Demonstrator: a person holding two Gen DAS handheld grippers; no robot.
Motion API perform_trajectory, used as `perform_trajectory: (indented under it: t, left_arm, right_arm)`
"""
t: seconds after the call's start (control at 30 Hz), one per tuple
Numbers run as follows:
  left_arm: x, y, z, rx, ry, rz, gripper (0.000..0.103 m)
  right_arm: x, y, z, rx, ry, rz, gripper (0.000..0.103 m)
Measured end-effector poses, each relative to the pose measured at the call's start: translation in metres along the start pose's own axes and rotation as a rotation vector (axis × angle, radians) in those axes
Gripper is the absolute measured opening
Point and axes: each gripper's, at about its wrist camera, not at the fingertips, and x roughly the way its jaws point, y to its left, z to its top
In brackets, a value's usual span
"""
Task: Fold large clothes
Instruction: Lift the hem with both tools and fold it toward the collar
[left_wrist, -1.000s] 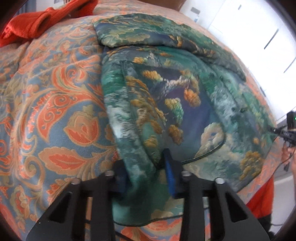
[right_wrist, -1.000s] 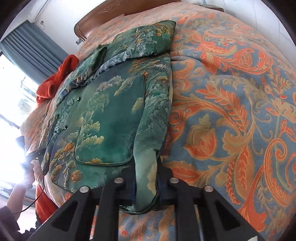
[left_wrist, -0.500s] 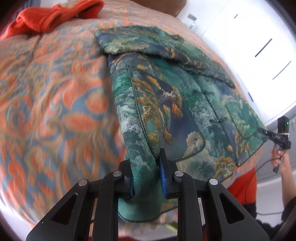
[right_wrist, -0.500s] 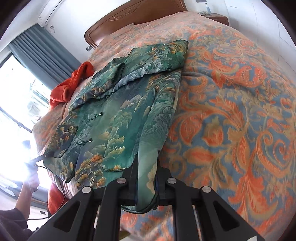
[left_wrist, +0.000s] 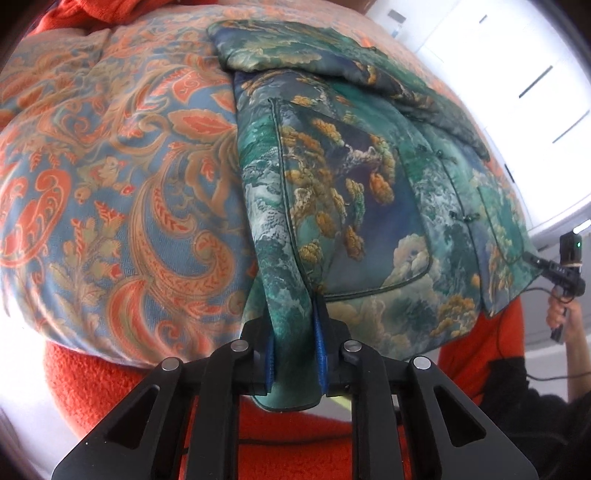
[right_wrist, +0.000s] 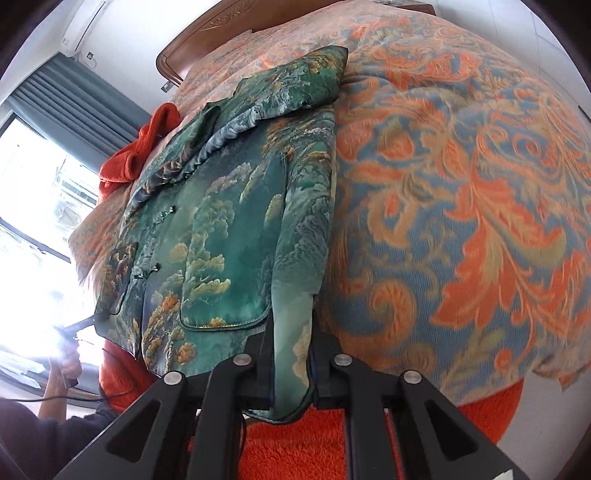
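A green brocade jacket (left_wrist: 351, 177) with cloud and tree print lies face up on the bed, its sleeves folded across the top. My left gripper (left_wrist: 293, 343) is shut on the jacket's bottom hem corner at one side. My right gripper (right_wrist: 291, 354) is shut on the other bottom hem corner of the jacket (right_wrist: 236, 236). Both corners are lifted off the bed's near edge, and the hem hangs through the jaws. The right gripper also shows far off in the left wrist view (left_wrist: 535, 260).
The bed has an orange and blue paisley cover (left_wrist: 110, 166). An orange fleece blanket (right_wrist: 332, 443) hangs below the bed edge. A red garment (right_wrist: 144, 151) lies near the headboard (right_wrist: 221, 33). A window and curtain (right_wrist: 55, 122) are on the left, white cabinets (left_wrist: 517, 74) on the other side.
Both grippers have pulled back toward the bed's near edge with the hem corners held, drawing the jacket's lower part over the edge. The orange blanket below has come into view.
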Motion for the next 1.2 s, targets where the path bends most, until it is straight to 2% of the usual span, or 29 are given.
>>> perform_trajectory:
  t: [0.07, 0.13, 0.23, 0.3, 0.33, 0.37, 0.4, 0.43, 0.47, 0.5, 0.57, 0.6, 0.67, 0.83, 1.03, 1.13, 1.2]
  left_arm:
    - [0.010, 0.003, 0.010, -0.010, -0.002, 0.005, 0.024]
    - [0.018, 0.000, 0.012, -0.007, -0.006, 0.008, 0.028]
    - [0.025, 0.000, 0.015, -0.013, -0.017, 0.006, 0.044]
    - [0.028, -0.001, 0.015, -0.011, -0.021, 0.007, 0.052]
    - [0.030, -0.003, 0.011, -0.005, -0.021, 0.014, 0.053]
    - [0.030, -0.006, 0.005, 0.004, -0.020, 0.023, 0.053]
    - [0.030, -0.010, 0.001, 0.017, -0.011, 0.035, 0.048]
    - [0.032, -0.013, -0.001, 0.024, -0.001, 0.042, 0.037]
    - [0.035, -0.016, 0.000, 0.030, 0.015, 0.045, 0.021]
    - [0.037, -0.018, 0.002, 0.034, 0.024, 0.042, 0.018]
    - [0.035, -0.023, 0.003, 0.045, 0.029, 0.045, 0.014]
    - [0.034, -0.026, 0.003, 0.053, 0.028, 0.048, 0.013]
    - [0.027, -0.029, -0.001, 0.073, 0.028, 0.056, 0.012]
    - [0.018, -0.032, -0.023, 0.105, 0.084, 0.069, 0.012]
    - [0.003, -0.034, -0.051, 0.101, 0.154, 0.028, 0.012]
    - [-0.018, -0.031, -0.045, 0.048, 0.132, -0.042, 0.011]
    - [-0.032, -0.026, -0.024, -0.022, 0.084, -0.136, 0.011]
  right_arm:
    - [0.006, -0.002, 0.002, 0.007, -0.006, -0.011, 0.013]
    - [0.011, -0.003, 0.003, 0.010, -0.011, -0.028, 0.019]
    - [0.014, -0.005, 0.003, 0.022, -0.005, -0.047, 0.032]
    - [0.013, -0.006, 0.000, 0.025, -0.005, -0.041, 0.033]
    - [0.012, -0.005, -0.002, 0.027, -0.002, -0.036, 0.034]
    - [0.013, -0.005, -0.002, 0.026, 0.003, -0.034, 0.036]
    - [0.014, -0.004, -0.003, 0.022, 0.011, -0.033, 0.037]
    - [0.014, -0.003, -0.005, 0.018, 0.014, -0.033, 0.039]
    - [0.016, -0.001, -0.006, 0.006, 0.017, -0.036, 0.039]
    - [0.017, 0.002, -0.007, -0.005, 0.022, -0.038, 0.039]
    - [0.022, 0.009, -0.006, -0.036, 0.043, -0.042, 0.024]
    - [0.022, 0.012, -0.005, -0.044, 0.047, -0.045, 0.018]
    - [0.020, 0.018, -0.005, -0.056, 0.051, -0.058, 0.014]
    - [0.001, 0.024, -0.019, -0.077, 0.089, -0.047, 0.013]
    - [-0.009, 0.021, -0.052, -0.040, 0.178, -0.036, 0.013]
    - [-0.022, 0.026, -0.058, 0.003, 0.177, 0.034, 0.012]
    - [-0.038, 0.030, -0.053, 0.041, 0.139, 0.108, 0.011]
